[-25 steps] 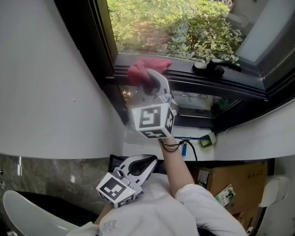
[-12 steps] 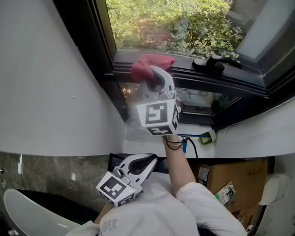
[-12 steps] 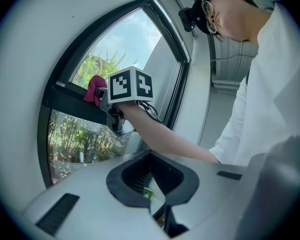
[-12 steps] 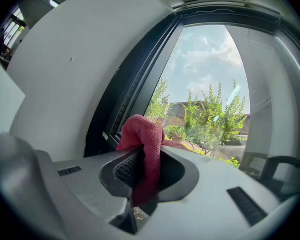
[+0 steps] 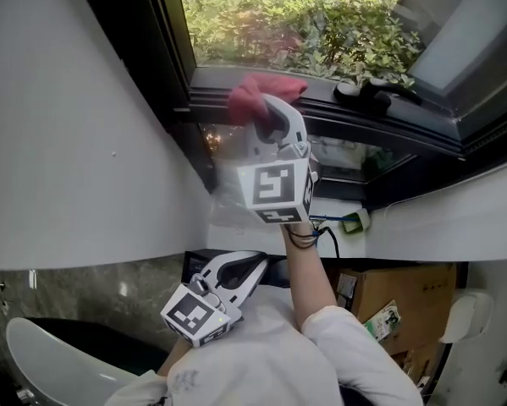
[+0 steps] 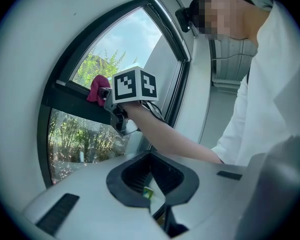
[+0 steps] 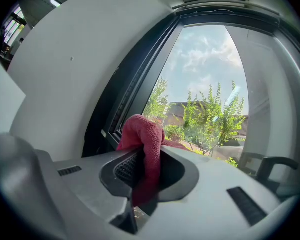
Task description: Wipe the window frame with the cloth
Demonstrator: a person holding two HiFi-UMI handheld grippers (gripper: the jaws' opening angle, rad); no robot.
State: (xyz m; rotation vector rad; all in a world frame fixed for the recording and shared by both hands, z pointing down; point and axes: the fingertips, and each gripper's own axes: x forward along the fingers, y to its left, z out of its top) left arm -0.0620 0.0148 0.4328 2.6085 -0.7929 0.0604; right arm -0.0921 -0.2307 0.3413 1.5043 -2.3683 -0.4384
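My right gripper (image 5: 268, 117) is raised to the dark window frame (image 5: 371, 138) and shut on a red cloth (image 5: 257, 94), which presses on the frame's horizontal bar near the left corner. The right gripper view shows the cloth (image 7: 145, 144) bunched between the jaws against the frame (image 7: 120, 114). My left gripper (image 5: 255, 265) hangs low by the person's chest, shut with nothing between its jaws. In the left gripper view the cloth (image 6: 97, 87) and the right gripper's marker cube (image 6: 134, 84) sit against the frame (image 6: 69, 104).
A black window handle (image 5: 373, 90) sits on the frame to the right of the cloth. White wall (image 5: 75, 142) flanks the window on the left. Below are a cardboard box (image 5: 397, 299) and a white sill (image 5: 456, 218).
The right gripper and cloth have shifted slightly right along the frame bar. The left gripper stays low and unmoved.
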